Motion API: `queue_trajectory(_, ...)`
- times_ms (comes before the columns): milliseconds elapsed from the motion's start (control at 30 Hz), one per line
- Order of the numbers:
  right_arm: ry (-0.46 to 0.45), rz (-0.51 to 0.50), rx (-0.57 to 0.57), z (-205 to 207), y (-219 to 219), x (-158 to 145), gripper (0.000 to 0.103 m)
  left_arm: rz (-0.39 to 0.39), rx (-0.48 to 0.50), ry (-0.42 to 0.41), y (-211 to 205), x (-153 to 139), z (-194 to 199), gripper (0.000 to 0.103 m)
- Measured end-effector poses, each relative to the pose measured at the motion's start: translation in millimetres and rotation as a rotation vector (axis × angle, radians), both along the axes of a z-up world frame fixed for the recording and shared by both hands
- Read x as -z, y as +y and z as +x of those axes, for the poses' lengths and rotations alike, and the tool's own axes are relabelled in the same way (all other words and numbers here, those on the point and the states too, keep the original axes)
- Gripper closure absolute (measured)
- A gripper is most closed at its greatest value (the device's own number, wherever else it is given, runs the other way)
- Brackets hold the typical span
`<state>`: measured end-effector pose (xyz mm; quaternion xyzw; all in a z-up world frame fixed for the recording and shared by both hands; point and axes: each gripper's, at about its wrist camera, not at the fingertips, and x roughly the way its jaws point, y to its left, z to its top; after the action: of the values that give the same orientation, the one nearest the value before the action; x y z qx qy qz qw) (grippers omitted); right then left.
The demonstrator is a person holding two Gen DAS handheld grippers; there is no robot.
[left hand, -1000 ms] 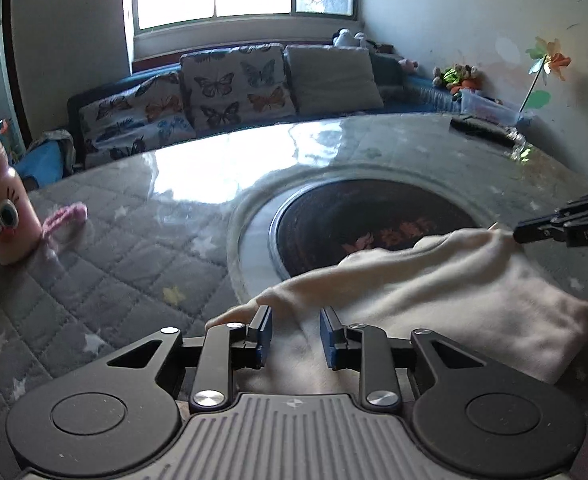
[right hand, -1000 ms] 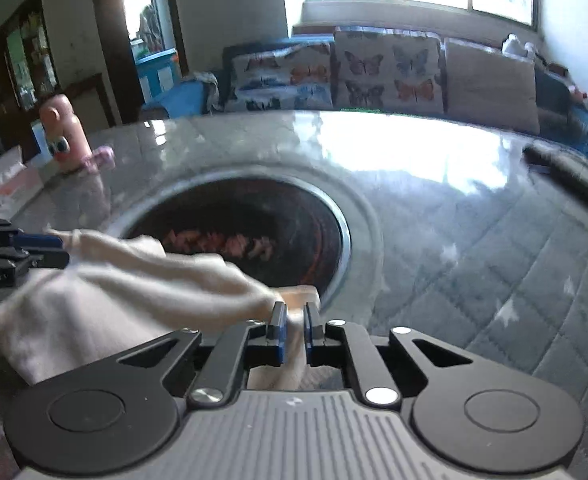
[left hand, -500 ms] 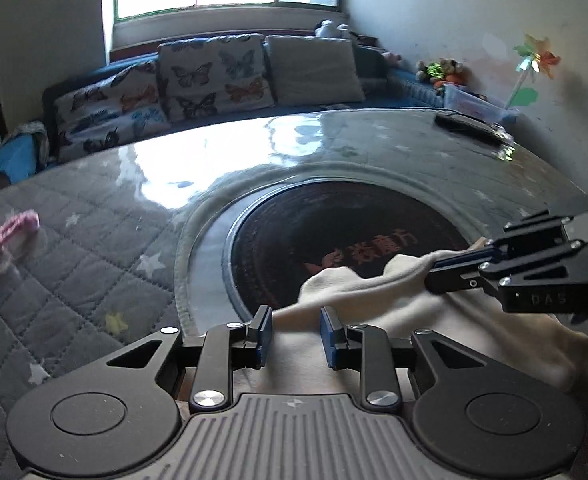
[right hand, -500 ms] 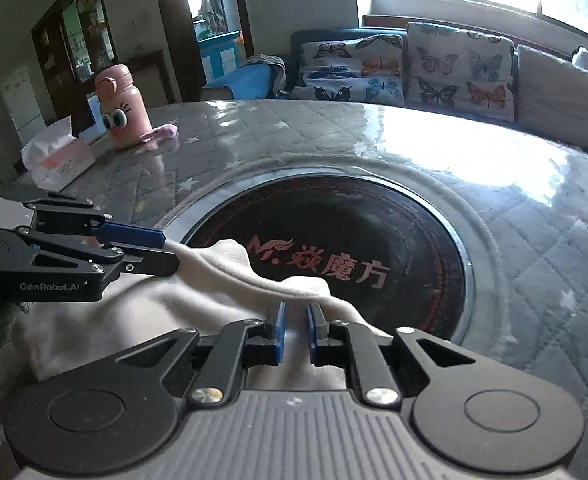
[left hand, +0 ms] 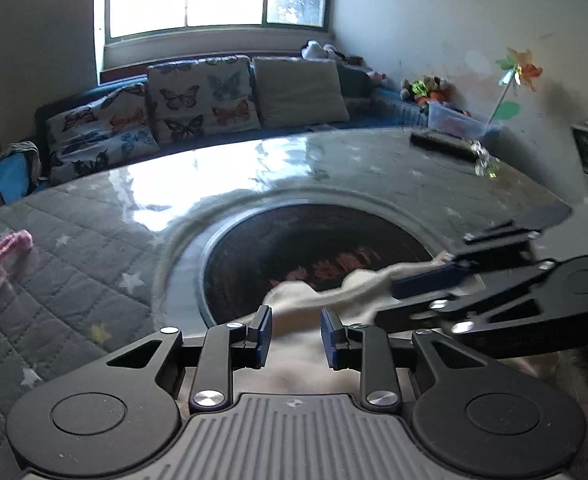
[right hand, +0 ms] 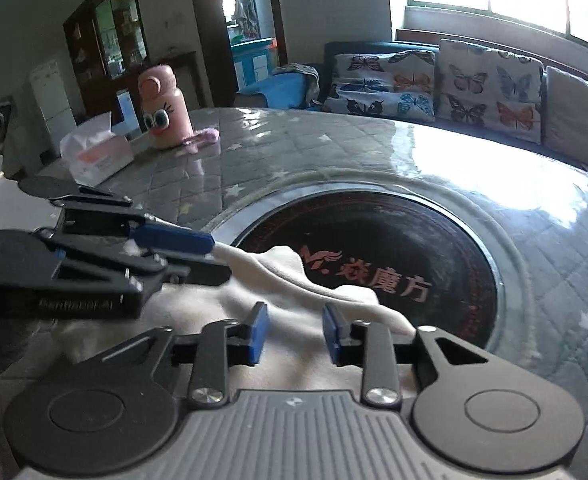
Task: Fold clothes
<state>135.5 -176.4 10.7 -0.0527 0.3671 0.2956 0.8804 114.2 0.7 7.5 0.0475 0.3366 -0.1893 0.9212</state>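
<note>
A cream garment (left hand: 294, 364) lies bunched at the near edge of the round table, partly over the dark centre disc (left hand: 314, 248); it also shows in the right wrist view (right hand: 294, 280). My left gripper (left hand: 296, 338) is open, its fingers straddling the cloth. My right gripper (right hand: 294, 332) is open over the same cloth. In each view the other gripper shows from the side, at the cloth's raised edge: the right one (left hand: 434, 280) and the left one (right hand: 198, 252).
A pink bottle with eyes (right hand: 166, 108) and a tissue pack (right hand: 98, 156) stand at the table's far left. A dark flat object (left hand: 442, 146) lies at the far right edge. A sofa with butterfly cushions (left hand: 190, 108) is behind the quilted table cover (left hand: 74, 248).
My right gripper has opened and let go of the cloth. Both grippers have come closer together, and the cloth's far edge has been carried over the dark disc.
</note>
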Motion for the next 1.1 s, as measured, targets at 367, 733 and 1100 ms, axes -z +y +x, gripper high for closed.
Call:
queue_trajectory(367, -0.009, 0.007, -0.019, -9.1, 5.2, -1.8, 0.070, -0.021, -0.053, 0.001, 16.3, 9.0, -12.4, 0.072)
queue_trajectory(733, -0.063, -0.065, -0.102, -47.6, 13.0, -6.4, 0.070, -0.014, -0.071, -0.043, 13.6, 7.3, -27.9, 0.072)
queue_trajectory(1100, -0.004, -0.052, -0.058, -87.4, -31.8, -4.5, 0.070, 0.020, -0.067, -0.043, 9.8, 19.3, -30.4, 0.069)
